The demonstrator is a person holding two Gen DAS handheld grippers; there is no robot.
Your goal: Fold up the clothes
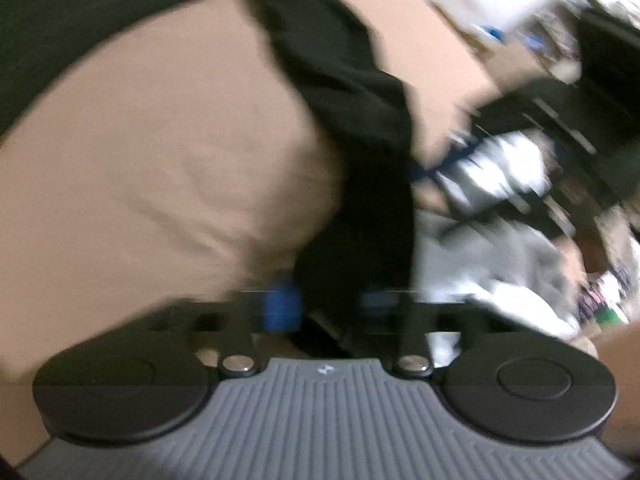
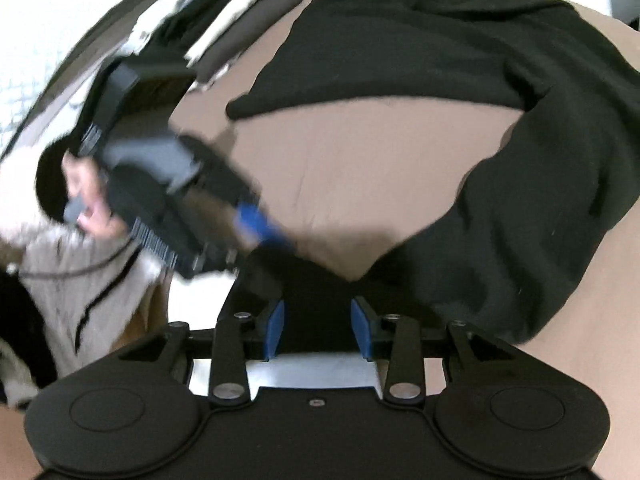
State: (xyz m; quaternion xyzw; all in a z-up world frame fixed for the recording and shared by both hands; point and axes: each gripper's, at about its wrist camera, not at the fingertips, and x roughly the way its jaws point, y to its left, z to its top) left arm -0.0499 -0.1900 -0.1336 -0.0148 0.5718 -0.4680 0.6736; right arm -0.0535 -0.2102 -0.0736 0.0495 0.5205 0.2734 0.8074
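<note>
A black garment (image 2: 440,60) lies spread over a tan sheet (image 2: 340,160), and one long part curves down the right side to my right gripper (image 2: 319,326). Its blue pads stand apart, with black cloth lying in the gap and nothing pressed. In the blurred left wrist view a strip of the black garment (image 1: 340,80) runs down into my left gripper (image 1: 330,304), with cloth between the blue pads. From the right wrist view, the left gripper (image 2: 260,232) meets the cloth's edge, held by a hand (image 2: 92,204). The right gripper (image 1: 436,164) shows as a blur.
The tan sheet (image 1: 160,160) covers the surface. Folded light and dark clothes (image 2: 240,12) are stacked at the far left. A pale grey garment (image 2: 60,280) lies by the near left edge, and loose grey and white clothes (image 1: 480,264) are heaped on the right of the left wrist view.
</note>
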